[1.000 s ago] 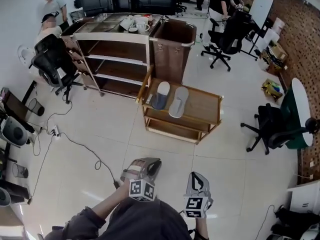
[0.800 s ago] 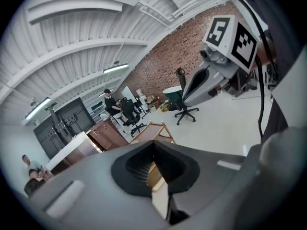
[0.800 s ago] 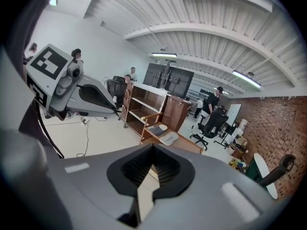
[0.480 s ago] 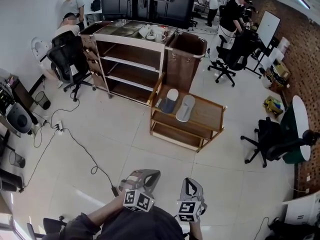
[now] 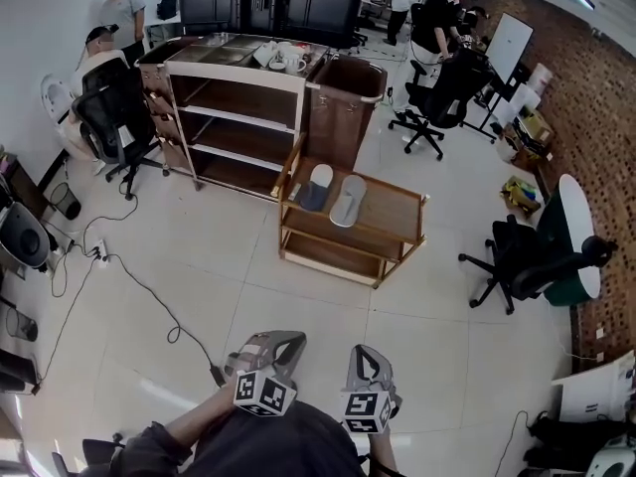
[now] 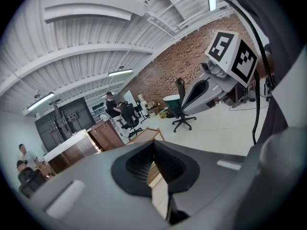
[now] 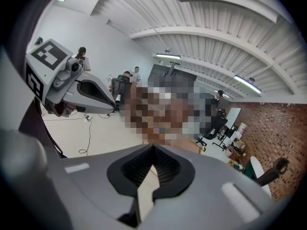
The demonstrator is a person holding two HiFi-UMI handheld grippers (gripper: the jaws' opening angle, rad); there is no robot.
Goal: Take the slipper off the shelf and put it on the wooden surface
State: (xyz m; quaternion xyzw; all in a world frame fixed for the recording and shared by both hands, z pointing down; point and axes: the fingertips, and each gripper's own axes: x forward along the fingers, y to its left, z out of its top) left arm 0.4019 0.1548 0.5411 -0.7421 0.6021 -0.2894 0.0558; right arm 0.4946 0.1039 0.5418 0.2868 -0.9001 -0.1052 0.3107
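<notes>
Your left tool has just pinched together on nothing, and your right tool is also pressed together and empty. The grey slipper lies far ahead on the low wooden shelf, so walk closer and reopen.

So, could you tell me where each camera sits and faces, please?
Head view: on the head, steeply down at the wooden cart; left gripper, right gripper below.
Left gripper view: on that gripper, toward the brick wall; its shut jaws, right gripper.
Right gripper view: on that gripper, toward the white wall; its shut jaws, left gripper.
Head and left views share the cart.
</notes>
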